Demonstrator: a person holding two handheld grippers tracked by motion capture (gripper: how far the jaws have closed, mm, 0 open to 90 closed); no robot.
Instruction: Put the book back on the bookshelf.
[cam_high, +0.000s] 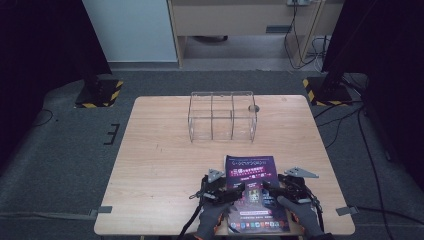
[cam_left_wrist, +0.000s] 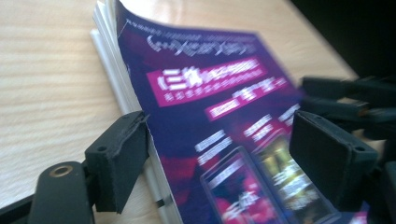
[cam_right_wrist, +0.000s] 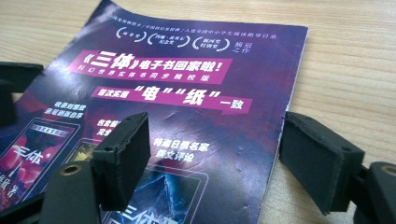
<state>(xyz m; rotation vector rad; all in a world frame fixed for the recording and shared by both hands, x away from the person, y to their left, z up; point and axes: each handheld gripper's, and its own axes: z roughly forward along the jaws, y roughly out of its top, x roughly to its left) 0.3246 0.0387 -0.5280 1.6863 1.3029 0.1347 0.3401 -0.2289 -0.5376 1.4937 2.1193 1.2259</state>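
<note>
Jaws apart astride purple magazine (cam_left_wrist: 205, 121); left jaw touching edge.

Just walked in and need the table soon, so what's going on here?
A person is working on a purple magazine lying at the near edge of the wooden table, with a claw in each hand. The left claw is open at the magazine's left edge, where the cover curls up. The right claw is open astride its right edge. A clear plastic organizer stands farther back.
</note>
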